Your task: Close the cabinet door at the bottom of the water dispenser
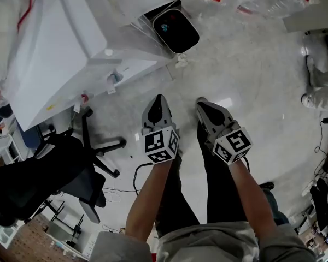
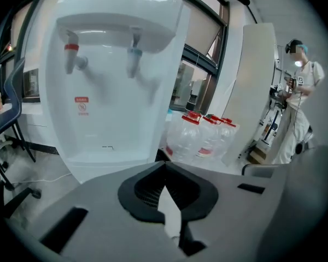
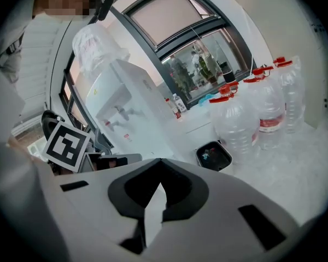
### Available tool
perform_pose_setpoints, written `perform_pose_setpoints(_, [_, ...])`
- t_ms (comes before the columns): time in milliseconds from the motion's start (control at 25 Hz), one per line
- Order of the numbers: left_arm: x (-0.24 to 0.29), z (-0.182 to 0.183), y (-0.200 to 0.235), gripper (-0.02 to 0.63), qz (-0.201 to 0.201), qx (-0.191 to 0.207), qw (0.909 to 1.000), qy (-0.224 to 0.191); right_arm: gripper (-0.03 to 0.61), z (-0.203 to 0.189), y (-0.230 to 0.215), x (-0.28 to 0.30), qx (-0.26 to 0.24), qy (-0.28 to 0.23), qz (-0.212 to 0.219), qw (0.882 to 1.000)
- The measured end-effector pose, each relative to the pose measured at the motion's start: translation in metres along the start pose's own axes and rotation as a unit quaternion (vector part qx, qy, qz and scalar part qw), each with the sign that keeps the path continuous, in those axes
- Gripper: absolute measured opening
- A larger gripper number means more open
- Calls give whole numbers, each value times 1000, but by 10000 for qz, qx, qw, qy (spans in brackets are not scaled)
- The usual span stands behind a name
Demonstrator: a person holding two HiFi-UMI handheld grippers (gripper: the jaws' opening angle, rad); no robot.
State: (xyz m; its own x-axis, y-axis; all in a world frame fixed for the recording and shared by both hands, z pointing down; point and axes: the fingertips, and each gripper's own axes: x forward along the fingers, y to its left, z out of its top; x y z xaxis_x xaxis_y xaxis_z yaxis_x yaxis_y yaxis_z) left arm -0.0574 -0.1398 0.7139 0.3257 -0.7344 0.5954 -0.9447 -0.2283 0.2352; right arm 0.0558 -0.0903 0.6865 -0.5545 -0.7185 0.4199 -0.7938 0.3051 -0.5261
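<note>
White plastic water dispenser is standing ahead-left of the fingers, well apart. Grey left gripper and grey right gripper are hanging pinched together, empty. Risk: pinched tips probably skidding off the smooth panel when pushing. Bottom cabinet door is hiding behind the left gripper body; latched or ajar, can't tell.

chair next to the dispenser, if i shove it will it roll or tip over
The chair would probably roll, not tip: its base spreads wide legs low on a smooth, glossy floor. Pushed off-centre, it may swivel instead.
</note>
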Motion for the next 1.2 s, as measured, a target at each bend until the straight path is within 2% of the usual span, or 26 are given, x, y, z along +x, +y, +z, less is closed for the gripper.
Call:
perform_pose_setpoints(280, [-81, 48, -18, 8, -424, 58, 9990, -88, 9, 31, 71, -24, 128, -68, 199, 9997])
perform_pose_setpoints(600, [-169, 123, -45, 6, -590, 122, 9978, -278, 9, 104, 147, -59, -21, -206, 501, 9985])
perform_pose_setpoints(880, [-237, 205, -75, 6, -661, 256, 9950, -704, 9, 188, 204, -99, -388, -494, 725, 9954])
perform_pose_setpoints(1200, [-290, 272, -106, 6, -931, 663, 9869, -1142, 9, 242, 251, -140, -609, -798, 936, 9905])
